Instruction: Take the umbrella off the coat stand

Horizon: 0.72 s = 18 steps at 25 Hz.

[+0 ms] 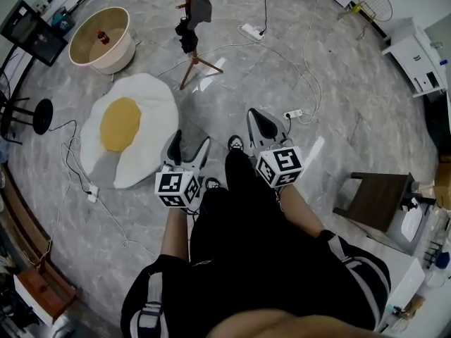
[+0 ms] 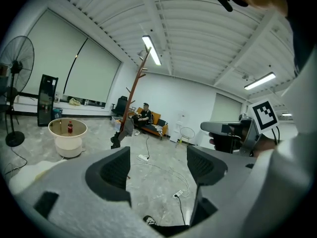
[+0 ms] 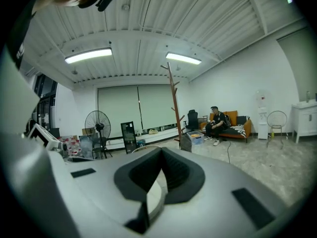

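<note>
While both tongs are held out in front of the person, they are pointed across the grey floor towards the coat stand (image 1: 193,60).

The left tongs (image 1: 191,141) are seen wide open. In the left gripper view (image 2: 158,157) a broad gap is shown between the two dark pads (image 2: 115,170), and only floor and a white cable are seen through it. Nothing is held or touched.

The right tongs (image 1: 262,122) are closed. In the right gripper view (image 3: 159,157) the two jaws are met at their tips, and nothing is gripped between them.

The umbrella (image 1: 187,37) is seen as a dark folded bundle hung on the wooden coat stand, well apart from both tongs. It is also shown in the left gripper view (image 2: 119,138), low on the stand (image 2: 134,95).

On each gripper a cube (image 1: 176,187) with black and white square patterns is carried; no letters are formed by them. A small bottle (image 1: 103,36) with a red label is stood in a round cream tub (image 1: 113,65), but its label is too small to be read.
</note>
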Tool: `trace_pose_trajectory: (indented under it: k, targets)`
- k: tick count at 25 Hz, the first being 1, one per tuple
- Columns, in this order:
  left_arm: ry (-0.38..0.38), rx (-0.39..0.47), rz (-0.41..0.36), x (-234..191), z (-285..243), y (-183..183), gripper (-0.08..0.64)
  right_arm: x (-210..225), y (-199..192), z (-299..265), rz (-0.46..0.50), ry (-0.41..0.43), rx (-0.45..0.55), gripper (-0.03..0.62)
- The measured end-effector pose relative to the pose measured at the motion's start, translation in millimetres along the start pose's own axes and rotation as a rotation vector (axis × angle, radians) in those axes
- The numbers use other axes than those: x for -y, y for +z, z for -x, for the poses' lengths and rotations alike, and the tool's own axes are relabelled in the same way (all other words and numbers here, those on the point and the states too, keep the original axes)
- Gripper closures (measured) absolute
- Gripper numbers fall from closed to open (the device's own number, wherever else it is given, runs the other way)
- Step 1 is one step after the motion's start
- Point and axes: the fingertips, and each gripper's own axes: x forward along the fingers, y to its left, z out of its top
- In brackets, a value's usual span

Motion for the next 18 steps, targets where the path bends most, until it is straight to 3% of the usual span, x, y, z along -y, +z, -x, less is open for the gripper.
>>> trace_pose_trajectory:
  k: [4, 7, 14, 18]
  targets:
    - [0.049, -0.006, 0.021, -27, -17, 0, 0.193, 6, -8, -30, -0.013, 0.023, -0.012, 0.588]
    - [0.082, -0.001, 0.015, -45, -41, 9, 0.193, 20, -5, -60, 0.037, 0.028, -0.005, 0.588]
    - [0.107, -0.001, -0.005, -69, -133, 49, 0.195, 85, 14, -138, 0.12, 0.045, -0.035, 0.588]
    - [0.107, -0.011, -0.032, -66, -189, 77, 0.195, 122, 37, -178, 0.119, 0.078, -0.035, 0.588]
